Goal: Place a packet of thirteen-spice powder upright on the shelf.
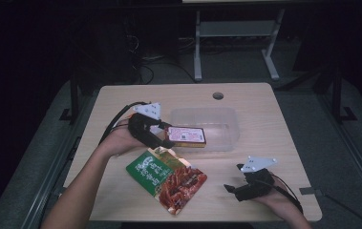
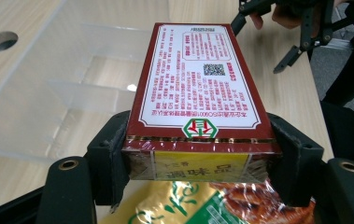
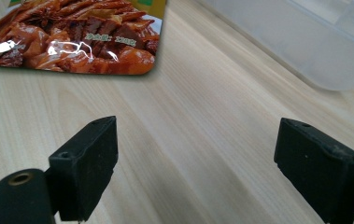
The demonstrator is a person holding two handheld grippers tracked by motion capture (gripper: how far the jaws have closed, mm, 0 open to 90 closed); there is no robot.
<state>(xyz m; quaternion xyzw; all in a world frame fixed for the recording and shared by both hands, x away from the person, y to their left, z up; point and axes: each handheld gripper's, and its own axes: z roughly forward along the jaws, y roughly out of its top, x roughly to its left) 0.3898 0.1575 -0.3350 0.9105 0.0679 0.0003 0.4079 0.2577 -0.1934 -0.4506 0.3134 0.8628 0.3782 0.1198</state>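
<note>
nearest the person, the right gripper [image 1: 233, 188] rests by the table's [image 1: 264, 119] near edge, jaws wide apart with only bare wood between them. just beyond lies the snack pouch [image 1: 169, 179], flat, with open tabletop between it and that gripper. farther on, the left gripper [image 1: 166, 138] is clamped on the short end of the red box [image 1: 186, 135], lifted clear above the pouch, its far end reaching over the near rim of the clear plastic container [image 1: 217, 117]. beyond the container, bare wood runs to the far edge.
</note>
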